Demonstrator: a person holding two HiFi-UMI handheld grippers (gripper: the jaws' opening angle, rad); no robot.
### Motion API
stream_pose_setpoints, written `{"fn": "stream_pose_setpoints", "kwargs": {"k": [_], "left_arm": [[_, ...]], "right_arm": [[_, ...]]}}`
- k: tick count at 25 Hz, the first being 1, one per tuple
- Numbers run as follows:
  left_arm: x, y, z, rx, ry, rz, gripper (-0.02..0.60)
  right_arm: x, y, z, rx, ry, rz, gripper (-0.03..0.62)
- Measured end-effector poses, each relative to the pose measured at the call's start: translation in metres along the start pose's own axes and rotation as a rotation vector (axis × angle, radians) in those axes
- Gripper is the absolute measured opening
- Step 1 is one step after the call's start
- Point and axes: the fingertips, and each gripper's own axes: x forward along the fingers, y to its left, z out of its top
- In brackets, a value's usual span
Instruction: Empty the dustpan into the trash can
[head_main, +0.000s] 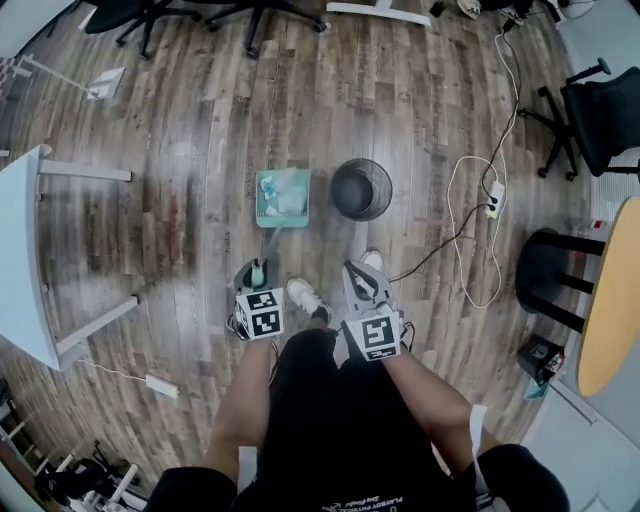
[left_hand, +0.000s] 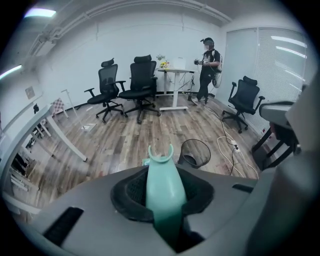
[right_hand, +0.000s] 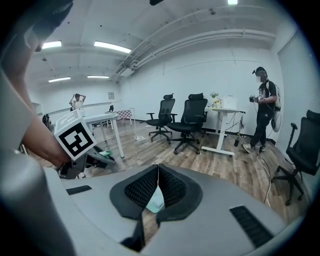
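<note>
The teal plastic dustpan (head_main: 283, 196), with pale scraps in its tray, was just left of the round black mesh trash can (head_main: 361, 189) over the wood-plank floor (head_main: 180, 120). Whether it touched the planks could not be told. The left tongs (head_main: 257, 272), angled steeply down, were clamped on its long smooth handle (left_hand: 164, 187). The right tongs (head_main: 362, 285), held alongside, were closed and empty. A white cable (head_main: 448, 200) looped on the floor beyond the can.

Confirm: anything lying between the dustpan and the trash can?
Nothing. In the head view, only a narrow strip of bare wood floor separates the teal dustpan from the black mesh trash can.
</note>
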Motion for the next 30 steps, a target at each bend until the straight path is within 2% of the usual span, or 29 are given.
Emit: {"fn": "stream_pose_setpoints", "kwargs": {"k": [5, 8, 17, 24, 27, 30], "left_arm": [[-0.039, -0.004, 0.004, 0.092, -0.067, -0.006, 0.097], [-0.065, -0.008, 0.002, 0.128, -0.101, -0.004, 0.097], [-0.137, -0.036, 0.004, 0.122, -0.181, 0.058, 0.097], [-0.191, -0.077, 0.003, 0.152, -0.251, 0.112, 0.097], [-0.210, -0.092, 0.005, 0.201, -0.278, 0.135, 0.097], [-0.226, -0.114, 0.007, 0.298, -0.299, 0.163, 0.097]], "right_arm": [[-0.035, -0.005, 0.008, -0.023, -0.002, -0.058, 0.025], [-0.057, -0.005, 0.013, -0.017, -0.005, -0.061, 0.025], [-0.116, -0.021, 0.032, -0.035, -0.103, -0.024, 0.025], [-0.174, -0.037, 0.022, -0.037, -0.173, -0.014, 0.025], [-0.196, -0.043, 0.023, -0.042, -0.199, -0.013, 0.025], [-0.217, -0.054, 0.016, -0.043, -0.214, -0.023, 0.025]]}}
